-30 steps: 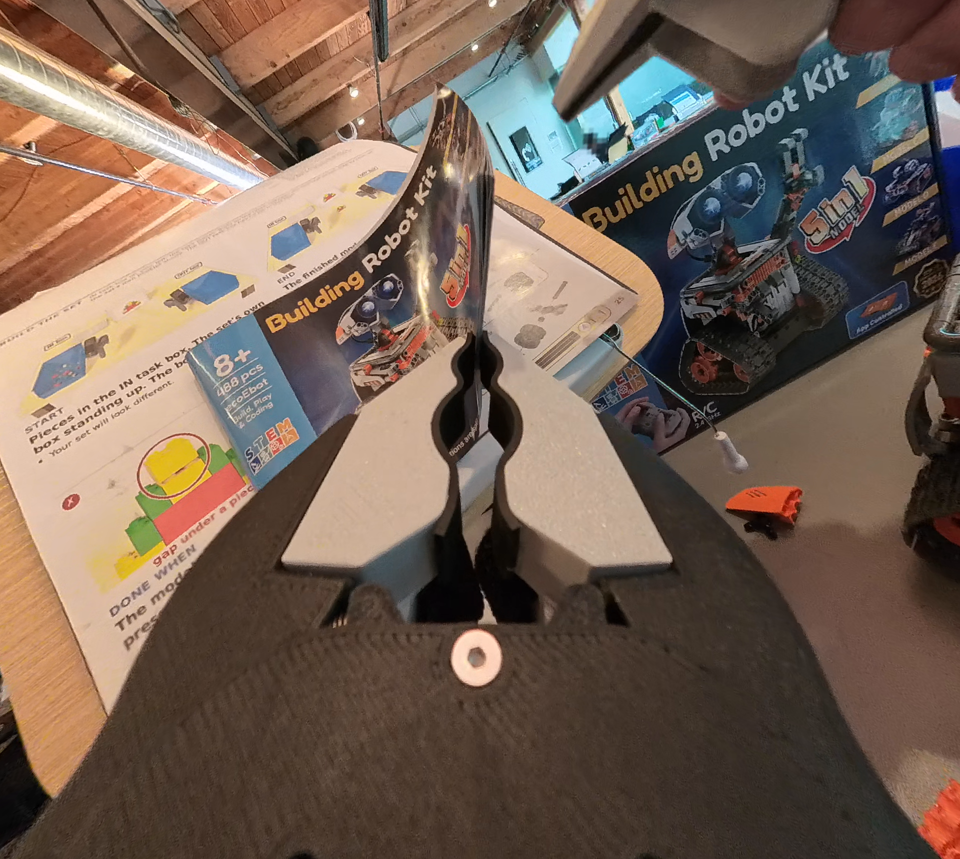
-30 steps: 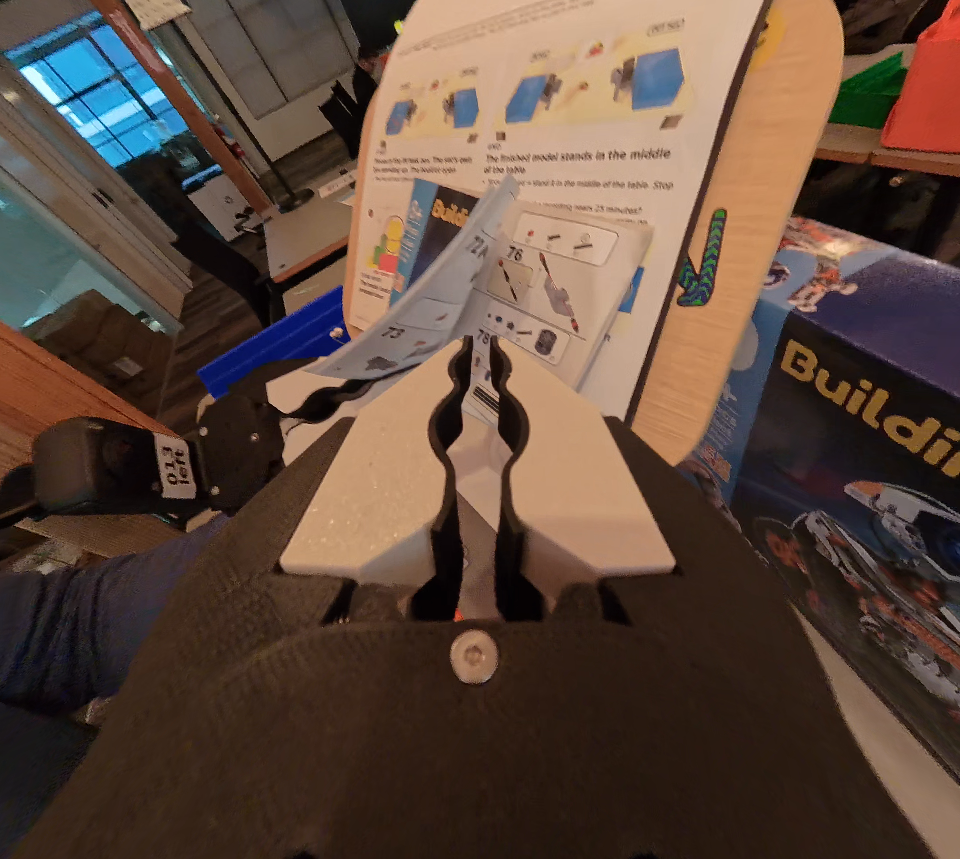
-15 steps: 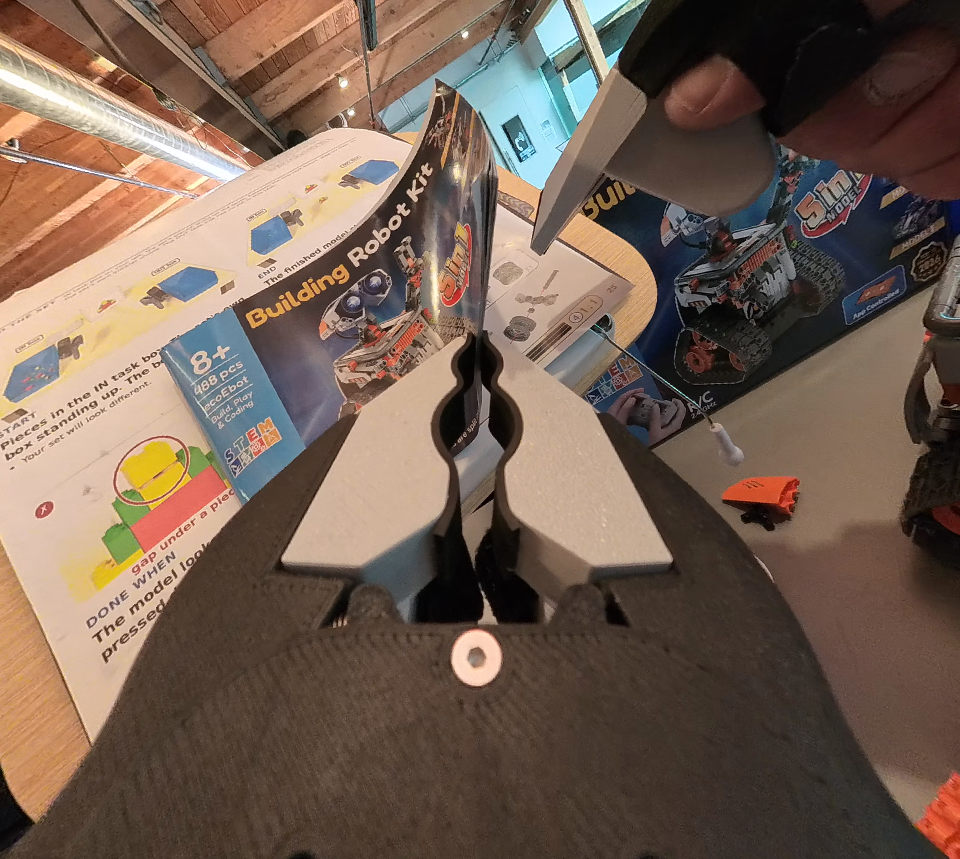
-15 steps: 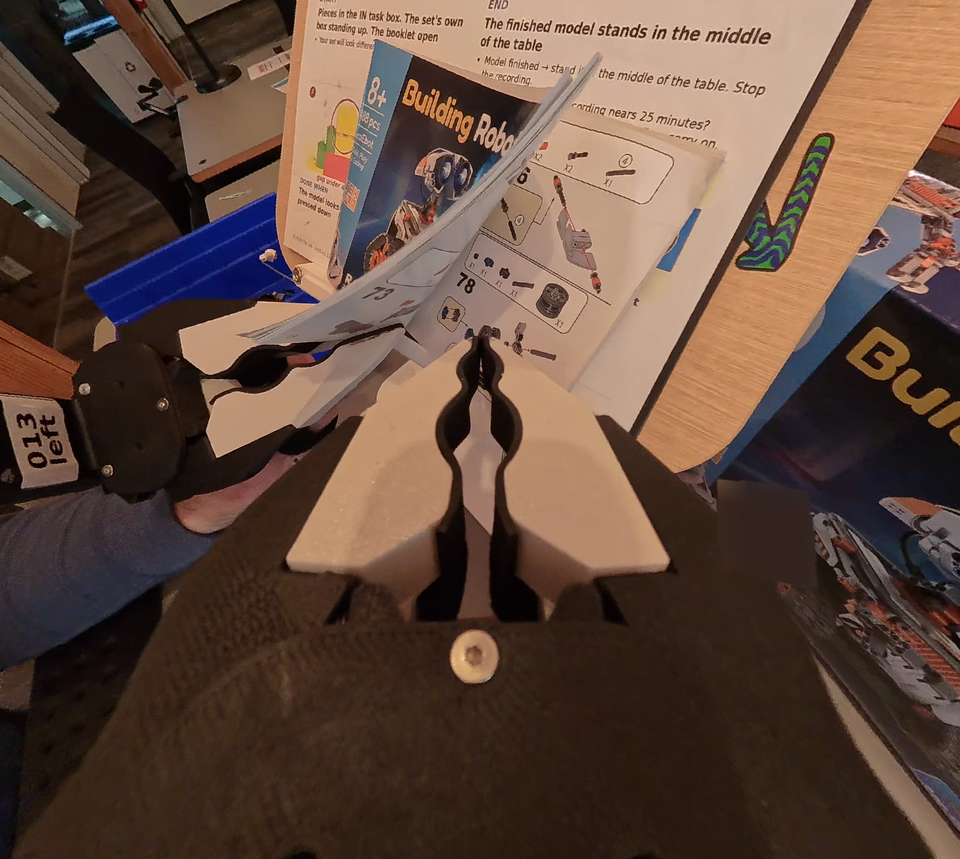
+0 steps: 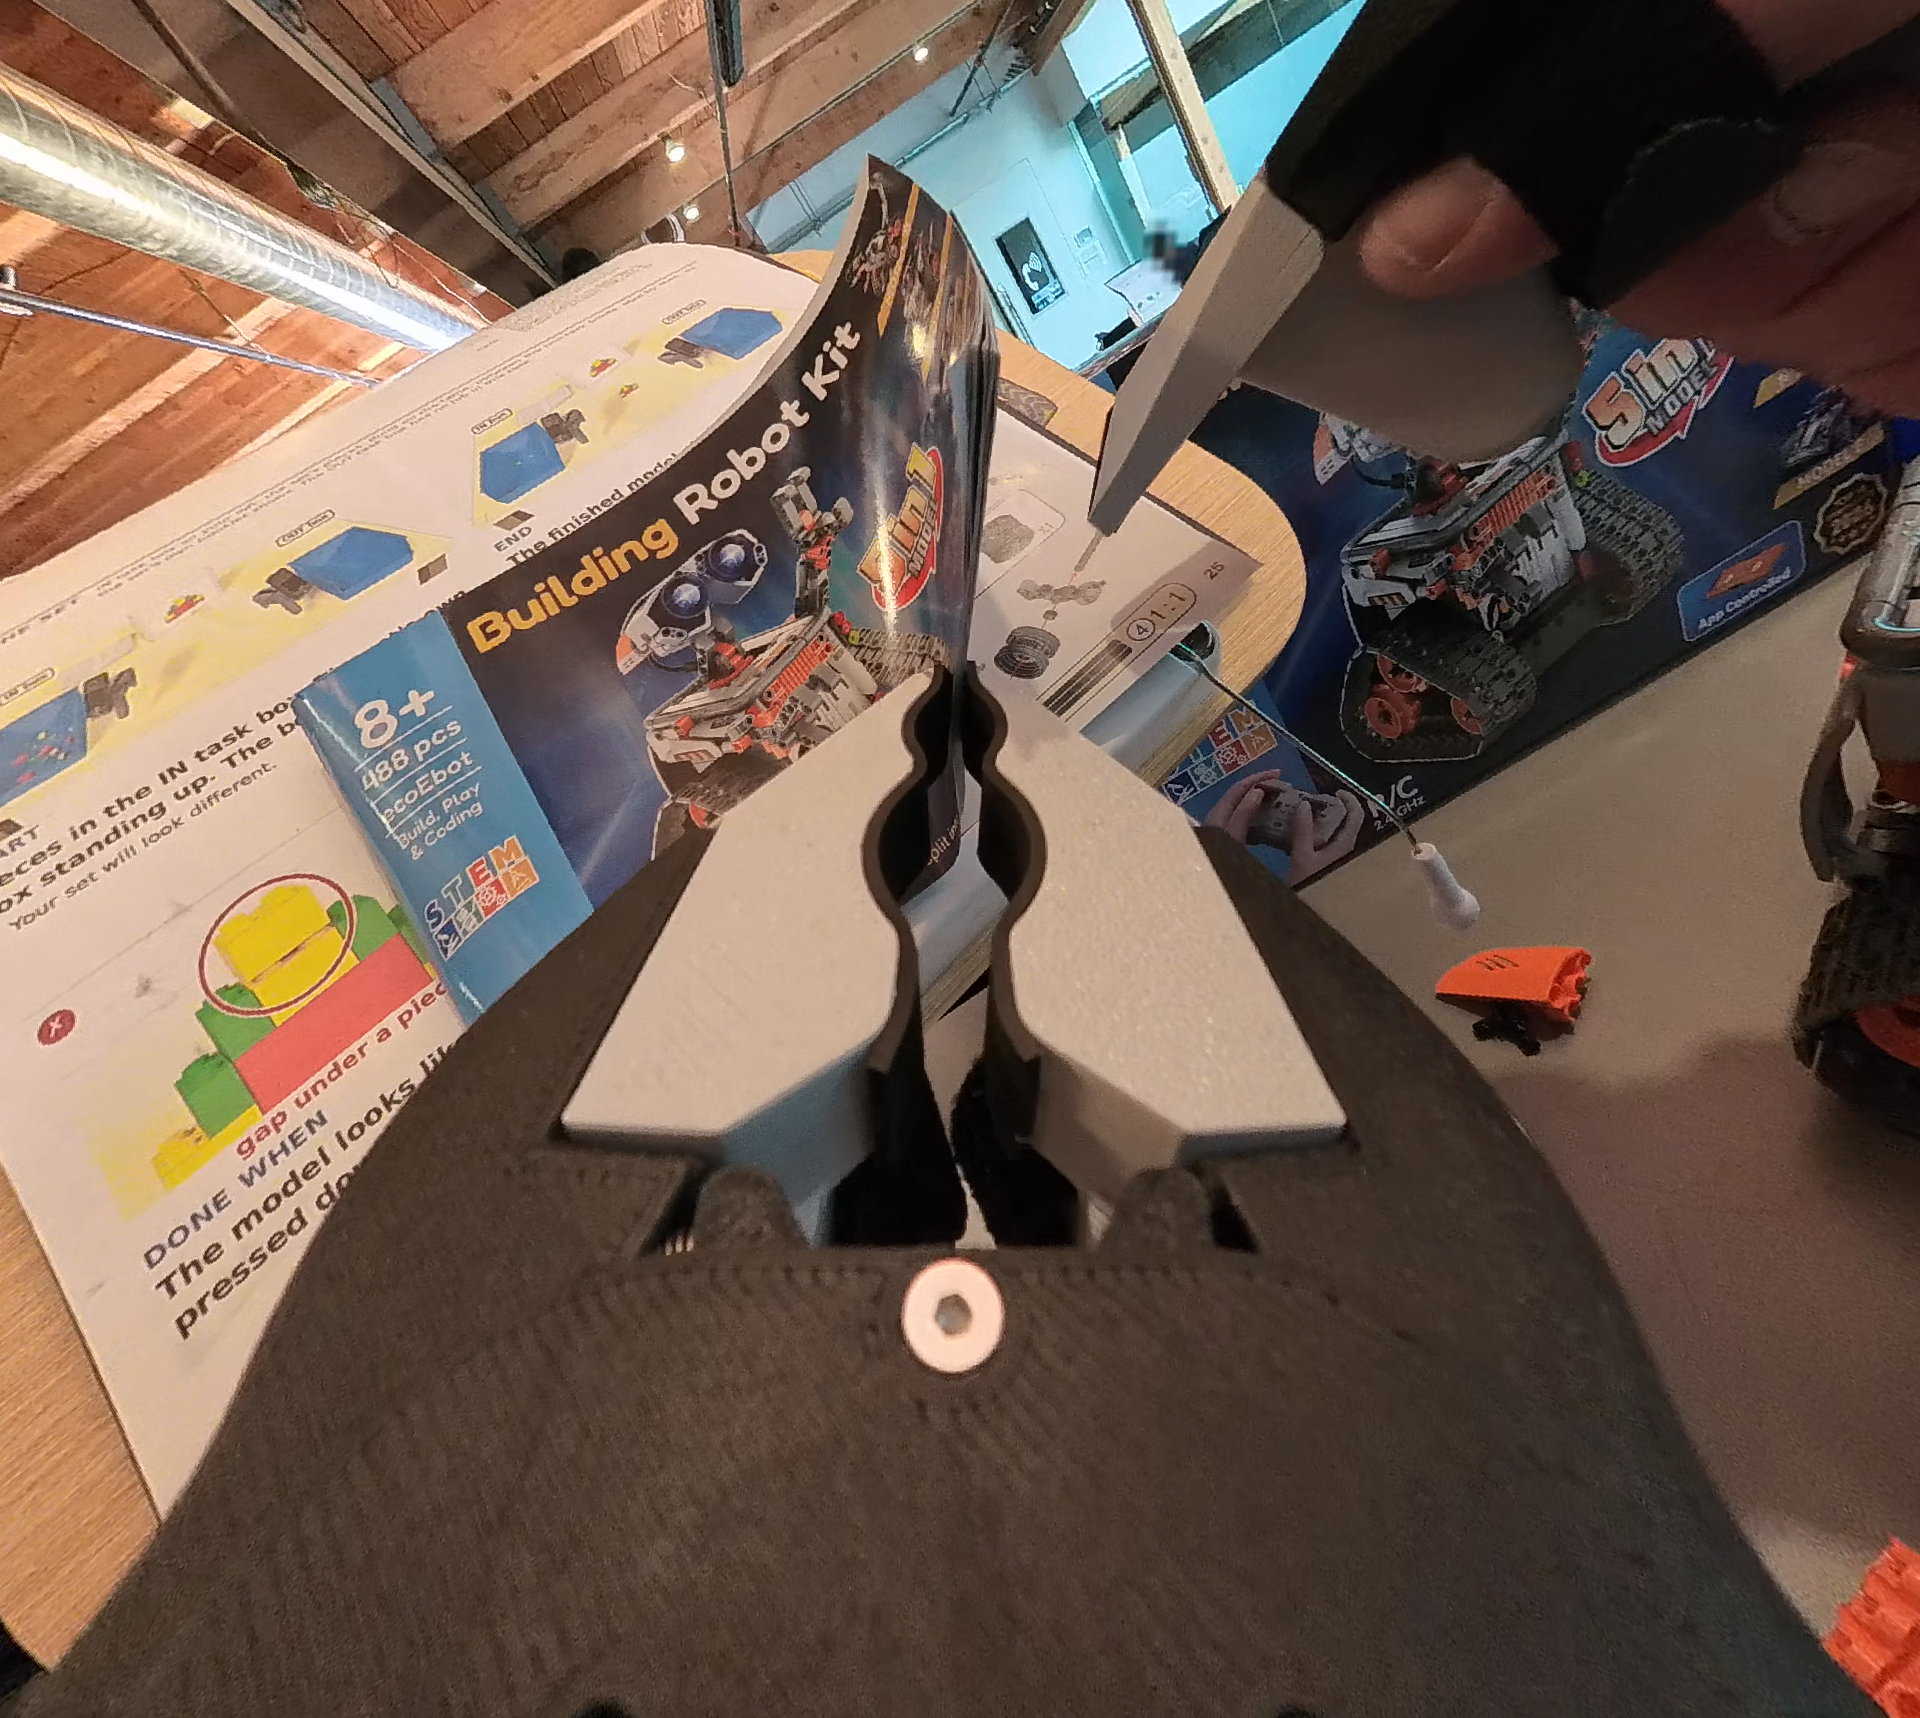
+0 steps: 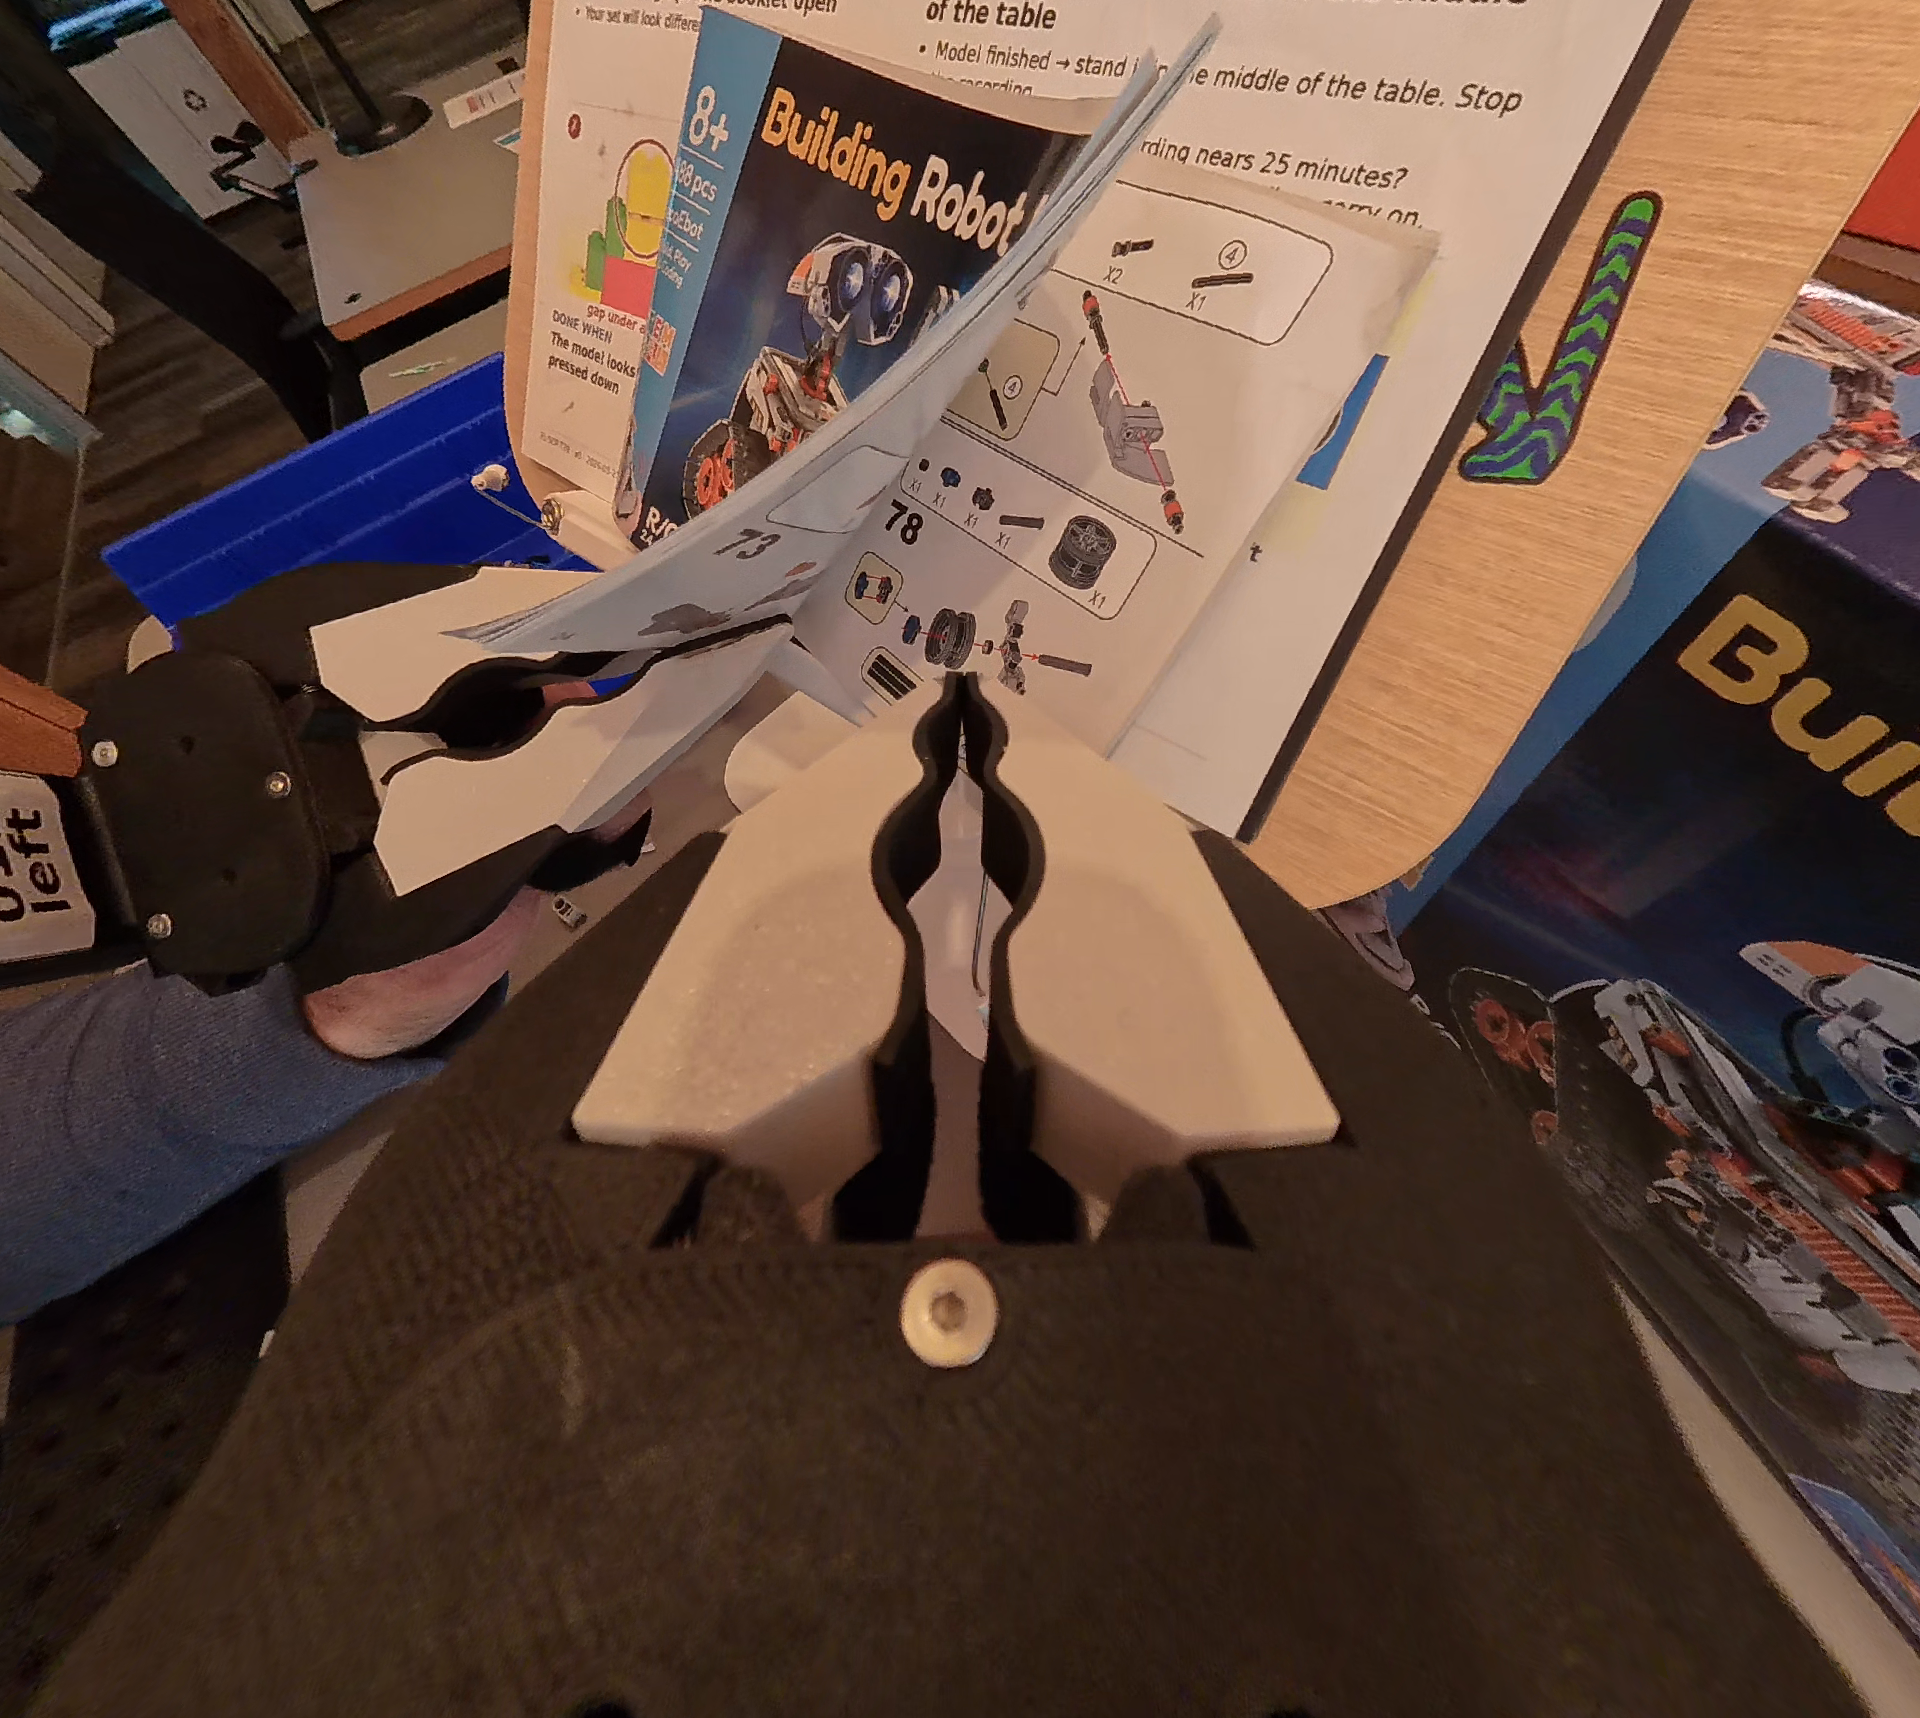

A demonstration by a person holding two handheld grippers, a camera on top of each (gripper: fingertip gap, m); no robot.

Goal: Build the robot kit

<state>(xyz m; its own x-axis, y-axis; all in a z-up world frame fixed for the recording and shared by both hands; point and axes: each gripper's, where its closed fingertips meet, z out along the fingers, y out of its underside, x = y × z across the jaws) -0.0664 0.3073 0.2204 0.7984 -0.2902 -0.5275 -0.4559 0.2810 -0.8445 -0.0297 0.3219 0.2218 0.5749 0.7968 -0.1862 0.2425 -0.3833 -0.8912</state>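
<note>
An instruction booklet [image 5: 727, 588] with a dark robot cover stands open against a wooden board. My left gripper [image 5: 961, 681] is shut on the cover and several pages and holds them curled away from the open page [image 5: 1122, 598]. In the right wrist view the left gripper [image 6: 769, 629] shows at the left, clamped on the pale blue page bundle [image 6: 935, 421]. My right gripper [image 6: 961, 681] is shut with nothing in it. Its tip is at the lower edge of the open page [image 6: 1143, 421]. In the left wrist view the right gripper [image 5: 1107, 515] points down at that page.
The wooden board [image 6: 1662, 110] carries a printed sheet [image 5: 312, 525]. A dark kit box [image 5: 1558, 546] stands to the right of it. An orange piece [image 5: 1517, 982], a white-tipped wire [image 5: 1444, 889] and a partly built model [image 5: 1870, 837] are on the grey table. A blue bin [image 6: 343, 484] is behind. My hands' fingertips stand some 5 cm from each other.
My right gripper has come down and in toward the open page, so the page fills more of its view. My left gripper still holds the pages back, almost unmoved.
</note>
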